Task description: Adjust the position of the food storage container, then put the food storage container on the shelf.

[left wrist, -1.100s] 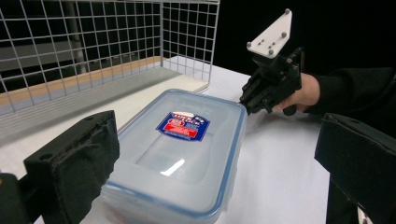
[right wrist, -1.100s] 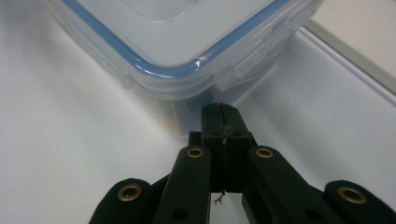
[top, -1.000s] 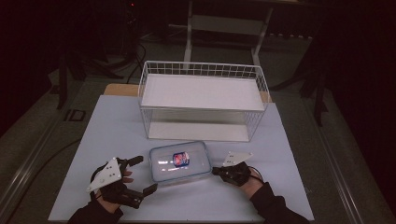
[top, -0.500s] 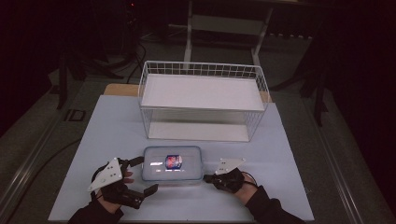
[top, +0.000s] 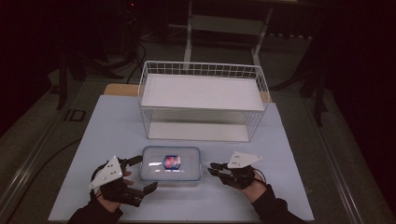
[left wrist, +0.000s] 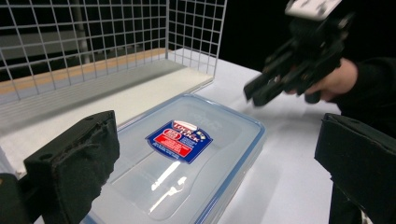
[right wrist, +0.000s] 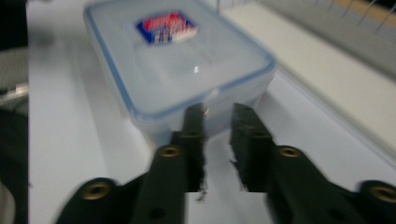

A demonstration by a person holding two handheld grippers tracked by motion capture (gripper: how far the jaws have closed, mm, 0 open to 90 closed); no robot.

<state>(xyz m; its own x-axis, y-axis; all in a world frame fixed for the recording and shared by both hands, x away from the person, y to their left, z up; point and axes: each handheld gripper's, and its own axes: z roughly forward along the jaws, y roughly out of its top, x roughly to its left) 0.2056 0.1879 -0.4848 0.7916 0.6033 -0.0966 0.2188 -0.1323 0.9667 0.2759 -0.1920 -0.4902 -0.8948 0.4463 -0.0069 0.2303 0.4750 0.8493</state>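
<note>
Here the clear lidded box (top: 171, 164) serves as the landmark: it lies flat on the desk (top: 116, 126), lid on, just in front of the wire basket (top: 201, 105). Nearest the person, the left gripper (top: 138, 176) sits at the box's left end with its jaws spread wide, one before the near corner and one at the far corner, neither pressing on it. At the box's right end the right gripper (top: 214, 168) stands just clear of the wall; its jaws have just been opening to a narrow gap, with nothing between them. As a judgement, the box looks squared up and let go, while the lift into the basket beyond it is not yet begun. The box's long axis runs left to right across the desk, parallel to the basket's front, and its red-and-blue label (top: 172, 162) faces straight up.
</note>
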